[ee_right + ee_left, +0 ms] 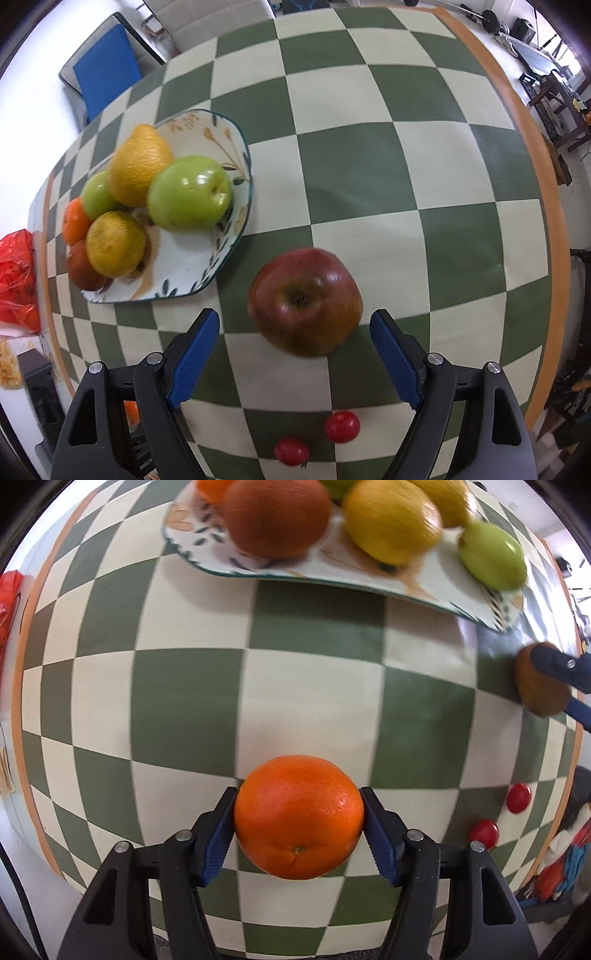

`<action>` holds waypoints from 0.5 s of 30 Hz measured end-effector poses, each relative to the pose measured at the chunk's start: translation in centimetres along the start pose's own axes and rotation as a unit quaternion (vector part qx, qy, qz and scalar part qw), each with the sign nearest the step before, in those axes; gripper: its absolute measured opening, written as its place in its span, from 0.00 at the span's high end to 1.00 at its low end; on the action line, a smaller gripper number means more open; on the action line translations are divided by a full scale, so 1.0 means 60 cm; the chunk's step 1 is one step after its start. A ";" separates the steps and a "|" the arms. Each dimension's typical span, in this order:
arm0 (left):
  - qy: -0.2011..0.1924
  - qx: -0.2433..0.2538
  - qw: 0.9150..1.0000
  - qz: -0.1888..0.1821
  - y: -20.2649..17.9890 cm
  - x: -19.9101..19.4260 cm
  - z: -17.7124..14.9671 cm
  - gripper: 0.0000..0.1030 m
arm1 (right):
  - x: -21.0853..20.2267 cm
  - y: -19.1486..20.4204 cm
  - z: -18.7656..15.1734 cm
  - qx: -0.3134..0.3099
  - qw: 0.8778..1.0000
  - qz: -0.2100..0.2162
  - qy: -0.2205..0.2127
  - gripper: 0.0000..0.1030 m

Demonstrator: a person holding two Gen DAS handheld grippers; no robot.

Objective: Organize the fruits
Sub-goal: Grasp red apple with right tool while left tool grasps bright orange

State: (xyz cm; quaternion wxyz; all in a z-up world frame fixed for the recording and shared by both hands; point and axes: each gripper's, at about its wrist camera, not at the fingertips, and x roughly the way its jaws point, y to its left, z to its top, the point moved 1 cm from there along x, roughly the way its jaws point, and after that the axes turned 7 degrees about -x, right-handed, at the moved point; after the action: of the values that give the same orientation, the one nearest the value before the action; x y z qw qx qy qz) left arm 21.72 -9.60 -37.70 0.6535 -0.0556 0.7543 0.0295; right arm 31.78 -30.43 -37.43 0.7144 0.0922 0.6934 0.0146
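My left gripper [298, 805] is shut on an orange [298, 816] and holds it above the checked tablecloth, short of the patterned plate [332, 566]. The plate [201, 258] carries lemons, green apples, an orange and a brown-red fruit. My right gripper [295, 325] is open, its blue pads on either side of a red apple [306, 301] without touching it. The apple rests on the cloth to the right of the plate. The right gripper and apple [540, 686] also show at the right edge of the left wrist view.
Two small red tomatoes [317, 439] lie on the cloth near the front edge, below the apple; they also show in the left wrist view [502, 814]. A red plastic bag [16, 277] sits off the table's left side. A blue-cushioned chair [107, 70] stands beyond the far edge.
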 end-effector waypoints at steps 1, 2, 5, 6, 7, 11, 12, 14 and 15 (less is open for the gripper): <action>0.000 -0.005 1.000 -0.002 0.002 0.001 0.001 0.40 | 0.010 -0.001 0.006 0.002 1.000 -0.002 0.004 0.17; 0.001 -0.009 1.000 -0.002 0.005 0.001 0.001 0.40 | 0.022 -0.001 0.012 0.003 1.000 0.000 0.010 0.21; 0.002 -0.014 1.000 -0.006 0.011 0.000 0.000 0.40 | 0.044 -0.003 0.020 -0.003 1.000 -0.015 0.019 0.30; 0.002 -0.015 1.000 -0.008 0.014 0.001 0.000 0.40 | 0.046 -0.003 0.020 -0.006 1.000 -0.012 0.017 0.30; 0.002 -0.015 1.000 -0.009 0.015 0.002 0.000 0.40 | 0.045 -0.003 0.019 -0.010 1.000 -0.011 0.013 0.30; 0.001 -0.012 1.000 -0.010 0.016 0.003 -0.002 0.40 | 0.048 0.025 -0.007 -0.049 0.998 0.001 0.029 0.30; 0.001 -0.011 1.000 -0.011 0.026 -0.001 0.017 0.40 | 0.047 0.039 -0.019 -0.065 0.997 0.006 0.034 0.30; -0.001 -0.009 1.000 -0.011 0.028 -0.002 0.017 0.40 | 0.046 0.072 -0.049 -0.102 0.994 0.015 0.044 0.30; -0.002 -0.009 1.000 -0.011 0.029 -0.002 0.017 0.40 | 0.046 0.087 -0.061 -0.116 0.992 0.017 0.049 0.30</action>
State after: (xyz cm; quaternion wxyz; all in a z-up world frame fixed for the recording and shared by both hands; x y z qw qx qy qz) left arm 22.55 -7.74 -37.75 0.6547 -0.0699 0.7521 0.0288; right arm 28.82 -24.50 -39.46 0.6852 0.0198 0.7195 0.1118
